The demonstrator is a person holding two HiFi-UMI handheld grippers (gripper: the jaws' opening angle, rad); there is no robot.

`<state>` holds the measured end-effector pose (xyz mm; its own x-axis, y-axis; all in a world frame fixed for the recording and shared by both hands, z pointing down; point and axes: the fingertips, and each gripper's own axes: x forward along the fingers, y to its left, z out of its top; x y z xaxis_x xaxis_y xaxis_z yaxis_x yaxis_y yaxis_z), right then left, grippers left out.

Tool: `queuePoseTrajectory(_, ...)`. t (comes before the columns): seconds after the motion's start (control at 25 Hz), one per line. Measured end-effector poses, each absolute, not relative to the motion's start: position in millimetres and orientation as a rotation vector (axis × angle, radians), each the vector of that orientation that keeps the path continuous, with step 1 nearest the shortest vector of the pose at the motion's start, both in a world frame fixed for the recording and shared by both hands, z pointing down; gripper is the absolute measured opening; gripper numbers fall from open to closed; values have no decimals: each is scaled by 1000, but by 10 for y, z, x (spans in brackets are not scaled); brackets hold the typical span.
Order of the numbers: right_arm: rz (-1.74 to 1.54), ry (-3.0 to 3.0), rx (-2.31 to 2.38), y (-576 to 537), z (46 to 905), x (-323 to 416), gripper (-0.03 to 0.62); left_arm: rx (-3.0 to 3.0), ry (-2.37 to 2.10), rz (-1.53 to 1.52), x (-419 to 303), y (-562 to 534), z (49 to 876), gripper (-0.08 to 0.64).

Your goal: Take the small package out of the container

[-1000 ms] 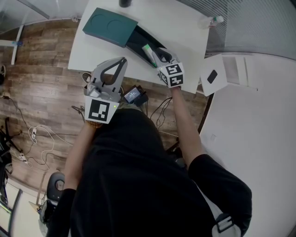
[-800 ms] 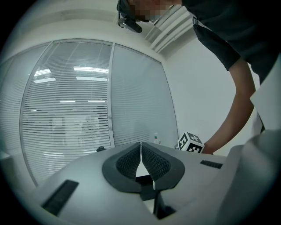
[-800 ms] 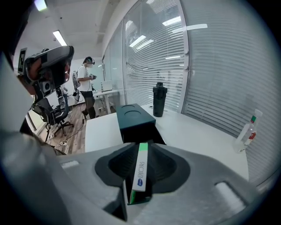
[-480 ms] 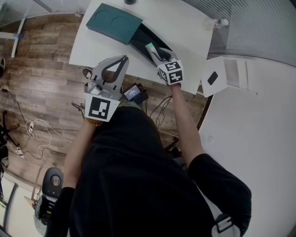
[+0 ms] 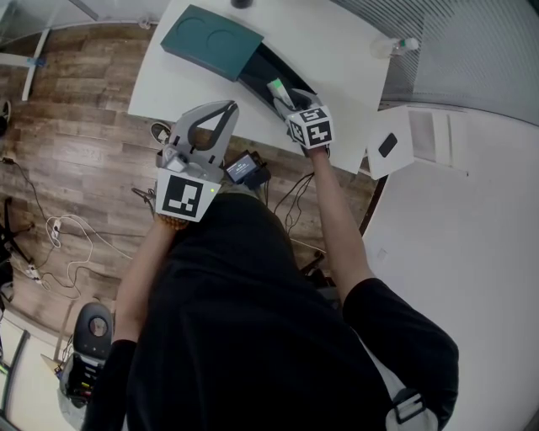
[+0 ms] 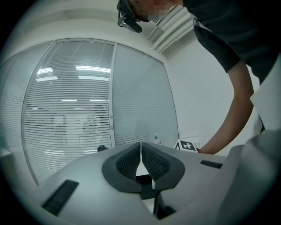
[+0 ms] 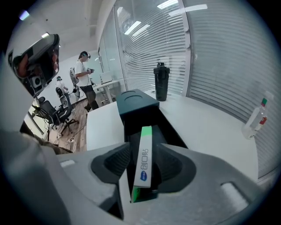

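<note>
Right gripper tilted down, jaws just opening around small package, left gripper level, shut.

A white table fills the upper middle of the head view. On it are a dark green container, a black bottle at the top edge and a clear bottle at the upper right.

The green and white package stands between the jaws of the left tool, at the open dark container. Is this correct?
It is not the left one. The right gripper view shows the green and white package between the jaws of the right tool, which have just been opening, at the open dark container.
</note>
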<state>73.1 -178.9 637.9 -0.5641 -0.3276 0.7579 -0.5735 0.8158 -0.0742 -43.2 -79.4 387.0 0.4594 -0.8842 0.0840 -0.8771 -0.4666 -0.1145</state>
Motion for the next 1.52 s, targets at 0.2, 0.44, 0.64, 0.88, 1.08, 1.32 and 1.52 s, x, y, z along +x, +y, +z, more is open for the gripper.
queuePoseTrajectory(0.2,400,-2177,641,-1783,6496,729,187,-2635,1604,-204,-454,-786,3874,11)
queuePoseTrajectory(0.44,398,-2154,637,-1820,6565,754,187,-2635,1609,-222,-472,-793,3888,11)
queuePoseTrajectory(0.64,386,-2128,627,-1831,6626,782,187,-2640,1614,-220,-466,-801,3893,11)
queuePoseTrajectory(0.88,375,-2085,596,-1811,6727,797,187,-2644,1609,-227,-454,-810,3898,11)
queuePoseTrajectory(1.08,356,-2058,574,-1818,6791,807,187,-2647,1608,-218,-450,-817,3897,11)
queuePoseTrajectory(1.32,352,-2053,567,-1835,6833,781,183,-2646,1602,-217,-449,-842,3889,11)
queuePoseTrajectory(1.52,378,-2049,565,-1839,6860,797,171,-2647,1587,-224,-434,-858,3891,11)
